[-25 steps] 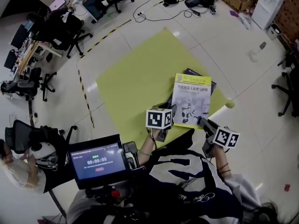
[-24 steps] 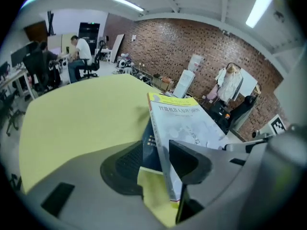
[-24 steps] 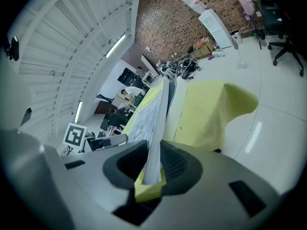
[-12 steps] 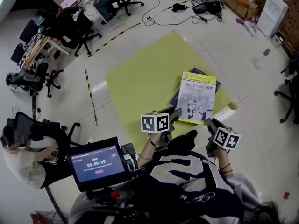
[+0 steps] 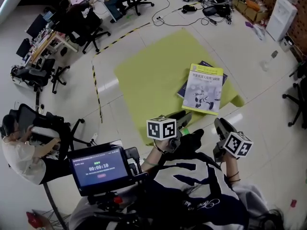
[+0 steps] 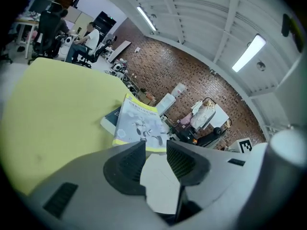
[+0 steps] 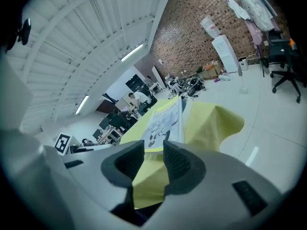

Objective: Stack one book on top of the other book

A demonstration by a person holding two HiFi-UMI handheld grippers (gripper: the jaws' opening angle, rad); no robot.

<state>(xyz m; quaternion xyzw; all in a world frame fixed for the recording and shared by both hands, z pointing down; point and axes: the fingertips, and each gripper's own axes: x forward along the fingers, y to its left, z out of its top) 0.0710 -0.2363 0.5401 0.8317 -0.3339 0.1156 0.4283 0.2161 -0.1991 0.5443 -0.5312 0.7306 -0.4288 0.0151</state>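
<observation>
The left tongs (image 5: 186, 115) are up off the yellow cloth (image 5: 148, 71), jaws apart with nothing between them, and they've just been narrowing a touch. From above, the books sit at about 1 o'clock from those tips. The pale book (image 5: 205, 88) lies flat on the dark book (image 5: 183, 91), which peeks out along its 9 and 12 o'clock edges. That's the stack made, sitting near the cloth's right corner.

The left gripper view adds what the head view can't. It has a low look across the cloth at the dark book's spine under the pale cover, a brick wall behind, and the right tongs' marker cube (image 6: 244, 145) at 3 o'clock.

The right tongs (image 5: 220, 124) have the books at 11 o'clock. Their jaws stand a modest gap apart, empty, having opened wider in the last moment. Their own view alone shows the cloth's corner (image 7: 218, 121) drooping over the edge toward the floor.

Compared with a second ago, both tongs were then right at the pale book's near edge. Now both have drawn back toward the person and lifted, well clear of it. The stack also sits higher in the head view.
</observation>
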